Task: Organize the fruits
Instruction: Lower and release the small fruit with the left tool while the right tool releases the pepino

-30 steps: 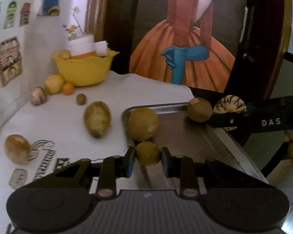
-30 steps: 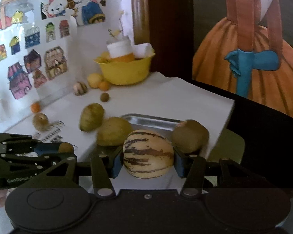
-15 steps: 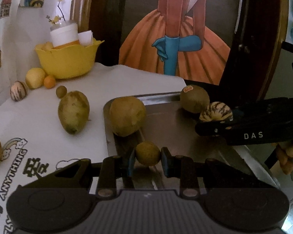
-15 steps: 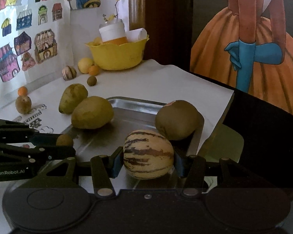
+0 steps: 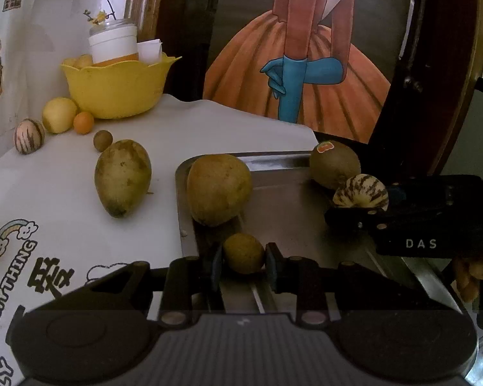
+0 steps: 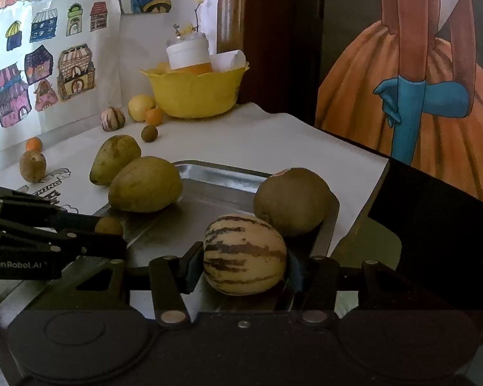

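A metal tray [image 5: 275, 158] lies on the white tablecloth. My left gripper [image 5: 243, 259] is shut on a small round brown fruit [image 5: 243, 251] just above the tray's near left part. In the right wrist view my right gripper [image 6: 244, 270] is shut on a striped cream melon-like fruit [image 6: 244, 254] low over the tray's [image 6: 222, 171] right side. A green-brown pear-like fruit [image 5: 219, 189] rests in the tray's far left corner. A brown kiwi-like fruit [image 5: 334, 164] with a sticker sits in the far right corner, right behind the striped fruit.
A second pear-like fruit [image 5: 122, 181] lies on the cloth left of the tray. Behind it stand a yellow bowl [image 5: 116, 88] holding a jar, plus a yellow fruit [image 5: 59, 114], a small orange [image 5: 83, 122], a striped fruit [image 5: 29, 136] and a small brown one [image 5: 103, 140]. The table edge runs right of the tray.
Both grippers have sunk toward the tray and moved forward over it, each still holding its fruit. The fruits lying in the tray have not moved.
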Demonstrator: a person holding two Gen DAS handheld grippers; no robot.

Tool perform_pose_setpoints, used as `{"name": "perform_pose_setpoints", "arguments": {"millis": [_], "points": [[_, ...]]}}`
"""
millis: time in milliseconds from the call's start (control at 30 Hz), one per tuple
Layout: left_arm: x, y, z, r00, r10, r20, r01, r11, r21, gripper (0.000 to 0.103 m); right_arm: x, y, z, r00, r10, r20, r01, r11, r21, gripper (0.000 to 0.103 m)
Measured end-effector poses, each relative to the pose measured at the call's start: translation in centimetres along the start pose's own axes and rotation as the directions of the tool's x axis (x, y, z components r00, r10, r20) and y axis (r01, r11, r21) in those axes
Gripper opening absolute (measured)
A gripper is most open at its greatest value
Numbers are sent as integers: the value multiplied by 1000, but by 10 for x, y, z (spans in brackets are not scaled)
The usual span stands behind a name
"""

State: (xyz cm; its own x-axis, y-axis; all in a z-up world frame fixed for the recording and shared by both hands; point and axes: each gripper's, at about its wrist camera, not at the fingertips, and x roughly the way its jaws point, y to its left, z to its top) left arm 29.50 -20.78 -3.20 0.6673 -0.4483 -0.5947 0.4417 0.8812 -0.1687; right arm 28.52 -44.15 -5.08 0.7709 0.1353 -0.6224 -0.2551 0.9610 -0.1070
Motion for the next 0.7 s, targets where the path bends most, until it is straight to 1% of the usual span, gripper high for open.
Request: {"name": "perform_pose_setpoints", "arguments": {"millis": [167,267,433,467,533,567,600,700], "points": [[-1,-1,0,1000,-1,-8,1,1000,13,31,0,-2,-2,1000,-1,12,1,999,32,54],[-3,-3,1,1000,2,-22,-1,1000,21,32,-1,-1,-3,1000,-7,17,7,1000,29,55],[-10,-3,1,999,-3,-39,4,1000,27,36,-6,1,-6,1000,-16,24,15,999,28,56],[-14,-4,1,999,0,-36,1,1000,31,38,-8,2,-6,1000,-14,22,14,999,29,57],[-22,-4,1,1000,-6,-26,7,1000,26,49,-11,3,-7,1000,-8,18,8,999,35,60],[-29,-5,1,1000,2,-14,-2,1000,23,65,-14,5,-7,1000,-8,18,7,999,35,63],[-35,-5,0,1000,17,2,-17,1000,23,70,-16,6,-8,1000,-9,20,8,999,31,64],[-52,-3,-2,999,35,30,-35,999,26,71,-24,10,-8,1000,-16,26,15,999,30,69]]}}
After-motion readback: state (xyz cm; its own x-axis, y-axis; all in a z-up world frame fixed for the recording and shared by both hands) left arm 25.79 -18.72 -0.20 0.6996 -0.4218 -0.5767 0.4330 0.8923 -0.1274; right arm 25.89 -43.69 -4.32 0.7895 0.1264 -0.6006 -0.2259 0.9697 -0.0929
